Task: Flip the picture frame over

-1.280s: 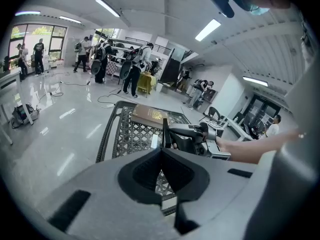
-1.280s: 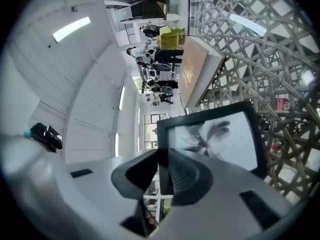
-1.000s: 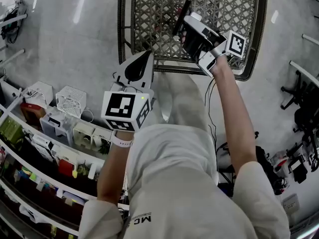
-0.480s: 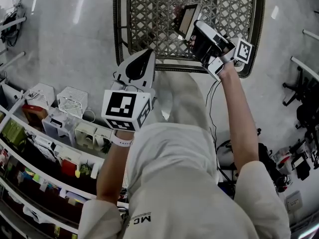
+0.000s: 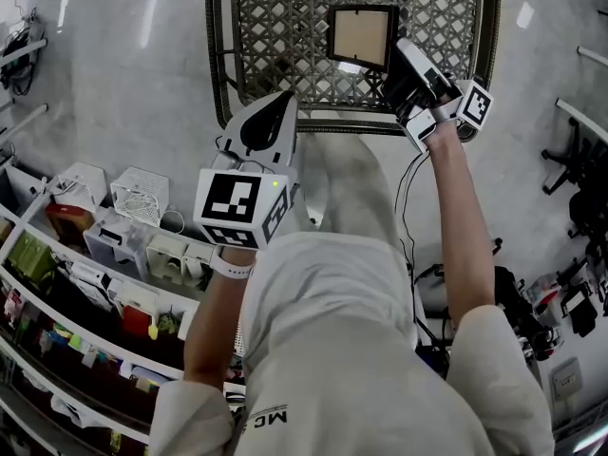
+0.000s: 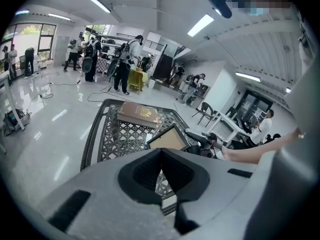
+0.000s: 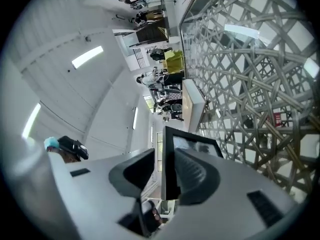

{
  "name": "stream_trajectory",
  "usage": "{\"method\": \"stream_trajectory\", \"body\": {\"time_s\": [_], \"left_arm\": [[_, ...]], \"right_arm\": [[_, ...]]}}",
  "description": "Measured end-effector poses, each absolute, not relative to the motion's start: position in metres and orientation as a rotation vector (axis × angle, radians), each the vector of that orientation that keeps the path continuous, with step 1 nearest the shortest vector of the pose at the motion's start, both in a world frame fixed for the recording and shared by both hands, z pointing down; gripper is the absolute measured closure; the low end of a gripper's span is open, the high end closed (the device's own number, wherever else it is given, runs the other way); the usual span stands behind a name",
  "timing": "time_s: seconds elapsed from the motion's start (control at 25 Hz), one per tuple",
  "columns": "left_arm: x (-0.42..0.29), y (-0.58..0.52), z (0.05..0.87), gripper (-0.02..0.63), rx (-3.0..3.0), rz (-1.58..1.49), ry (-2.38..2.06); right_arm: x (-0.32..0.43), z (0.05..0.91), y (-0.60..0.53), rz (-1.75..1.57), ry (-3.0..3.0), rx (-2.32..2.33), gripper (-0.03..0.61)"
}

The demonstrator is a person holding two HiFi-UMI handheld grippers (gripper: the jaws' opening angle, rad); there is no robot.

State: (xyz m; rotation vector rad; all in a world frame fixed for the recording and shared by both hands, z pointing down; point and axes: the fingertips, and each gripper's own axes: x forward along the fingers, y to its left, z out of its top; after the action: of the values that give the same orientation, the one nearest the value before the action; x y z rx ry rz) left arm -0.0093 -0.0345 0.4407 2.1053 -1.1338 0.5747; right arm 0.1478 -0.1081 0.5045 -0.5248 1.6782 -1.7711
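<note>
R gripper: jaws part-open and have just been opening. Edge of the picture frame stands between them, but the pad at left in the right gripper view is clear of it, so no real grip. L gripper: jaws together, empty, centre-left of head view, well apart from the frame. Frame looks to lie flat on the table, upper centre of head view, tan panel up inside a thin black border – can't tell front or back. Prob. light, stiff, rectangular. Any glazing is fragile and the smooth border may slip, so pinch mid-edge on the border, not the panel. Table top is open metal lattice w/ raised rim – corners could snag. Book, brown hardcover, lies at the far end.
</note>
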Motion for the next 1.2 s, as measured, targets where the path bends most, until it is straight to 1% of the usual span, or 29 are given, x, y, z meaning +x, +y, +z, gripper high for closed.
{"method": "stream_trajectory", "body": {"time_s": [0.08,0.36,0.68,0.8,0.96,1.04,1.2], "left_arm": [[-0.007,-0.032,0.444,0.594,2.106,0.580,-1.129],[-0.004,-0.032,0.447,0.593,2.106,0.588,-1.120],[-0.001,-0.032,0.447,0.593,2.109,0.588,-1.110],[0.000,-0.033,0.447,0.593,2.111,0.586,-1.106],[-0.002,-0.034,0.444,0.592,2.115,0.583,-1.109],[-0.002,-0.034,0.442,0.593,2.119,0.581,-1.110],[-0.003,-0.035,0.436,0.593,2.133,0.575,-1.111]], "right_arm": [[0.153,0.510,-0.106,-1.766,1.683,-0.541,0.454],[0.169,0.529,-0.110,-1.765,1.737,-0.689,0.453],[0.184,0.559,-0.118,-1.791,1.867,-1.007,0.453],[0.191,0.571,-0.121,-1.781,1.945,-1.151,0.476],[0.194,0.586,-0.118,-1.768,2.129,-1.376,0.476],[0.194,0.594,-0.116,-1.762,2.222,-1.467,0.467],[0.196,0.606,-0.112,-1.724,2.404,-1.640,0.428]]}}
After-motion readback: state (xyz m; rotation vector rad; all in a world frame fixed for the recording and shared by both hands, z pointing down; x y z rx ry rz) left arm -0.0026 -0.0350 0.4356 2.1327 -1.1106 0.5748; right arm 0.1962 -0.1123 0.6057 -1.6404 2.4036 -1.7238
